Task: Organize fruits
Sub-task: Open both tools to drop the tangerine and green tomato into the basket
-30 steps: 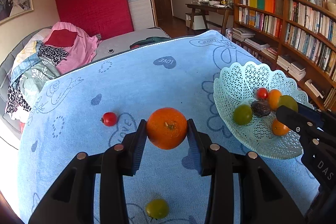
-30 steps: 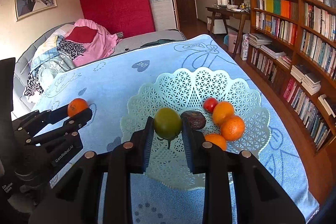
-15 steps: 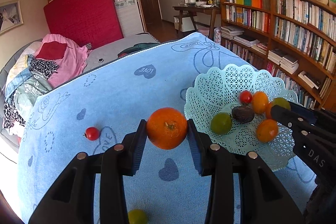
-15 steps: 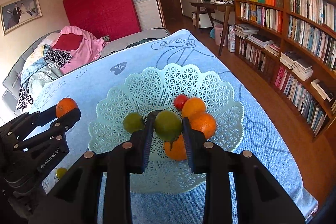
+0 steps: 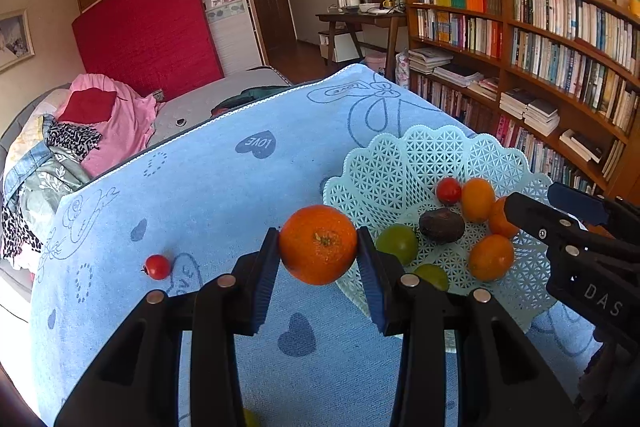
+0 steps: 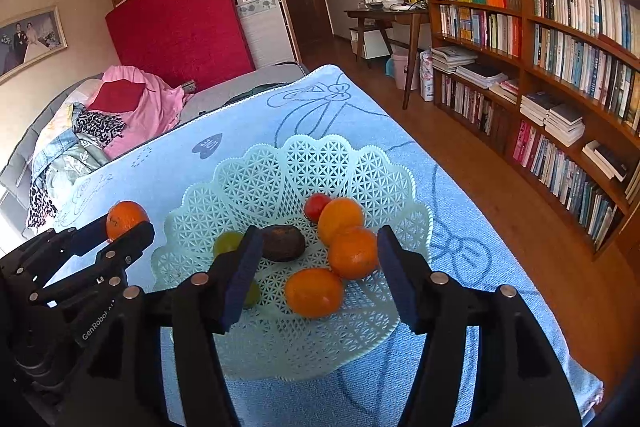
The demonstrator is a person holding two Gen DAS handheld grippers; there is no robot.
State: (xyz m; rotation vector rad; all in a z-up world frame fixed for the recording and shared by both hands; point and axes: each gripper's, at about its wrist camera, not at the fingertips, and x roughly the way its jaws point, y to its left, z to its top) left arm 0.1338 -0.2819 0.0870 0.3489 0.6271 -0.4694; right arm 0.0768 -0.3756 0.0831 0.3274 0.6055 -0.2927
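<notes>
My left gripper [image 5: 318, 247] is shut on an orange [image 5: 318, 244] and holds it above the blue cloth, just left of the mint lattice basket [image 5: 440, 151]. In the right wrist view the same orange [image 6: 126, 219] shows at the basket's left. My right gripper [image 6: 316, 269] is open and empty over the basket [image 6: 320, 159]. The basket holds several oranges [image 6: 314, 292], a red tomato [image 6: 316, 207], a dark fruit [image 6: 283, 242] and two green fruits [image 6: 227, 242].
A red cherry tomato [image 5: 158, 266] lies on the blue cloth [image 5: 208, 187] at the left. A yellow-green fruit [image 5: 250, 419] peeks out at the bottom edge. Bookshelves [image 6: 560, 47] stand to the right, a bed with clothes [image 5: 80, 131] behind.
My right gripper opened and let the green fruit go into the basket. My left gripper carried the orange to the right, up to the basket's edge.
</notes>
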